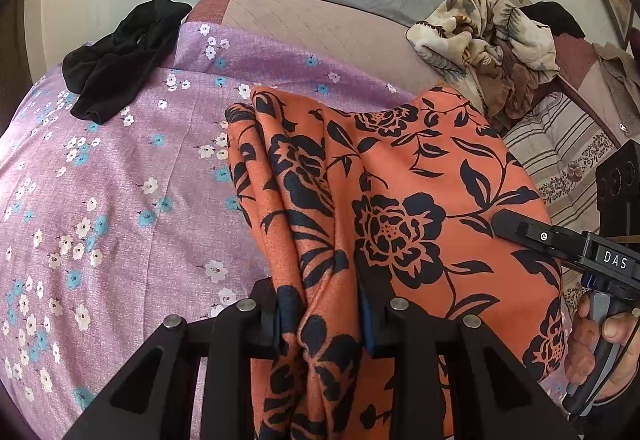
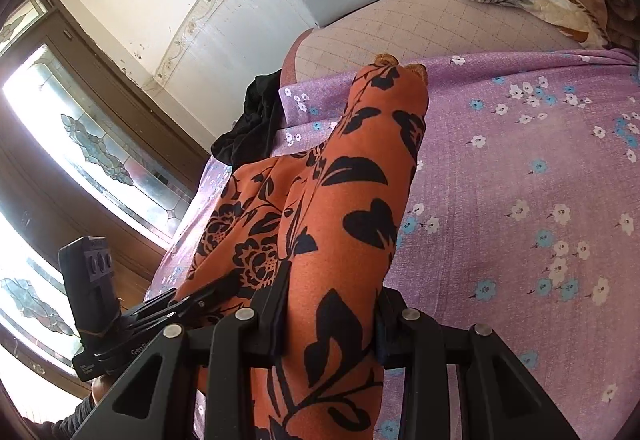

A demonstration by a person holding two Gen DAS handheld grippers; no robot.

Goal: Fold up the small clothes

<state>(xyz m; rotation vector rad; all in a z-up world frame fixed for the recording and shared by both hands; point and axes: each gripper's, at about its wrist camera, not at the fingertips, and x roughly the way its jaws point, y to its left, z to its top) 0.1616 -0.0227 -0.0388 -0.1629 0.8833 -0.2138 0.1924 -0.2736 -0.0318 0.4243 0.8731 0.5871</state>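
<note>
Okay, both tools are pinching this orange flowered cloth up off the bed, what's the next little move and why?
Probably lower both together and lay the orange cloth flat on the purple sheet. The left tool and right tool each clamp bunched fabric, so it hangs creased between them.

The purple floral sheet (image 1: 120, 180) lies open left of the orange garment (image 1: 400, 180), blocked only by a black cloth heap (image 1: 120, 68) (far corner) and crumpled blankets (image 1: 488, 40) right.

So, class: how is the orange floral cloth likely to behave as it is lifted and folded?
Probably floppy: the orange floral cloth bunches into soft pleats between the left gripper jaws. Likely light, since it hangs from two pinches, the other by the right gripper. It may sag between them.
</note>
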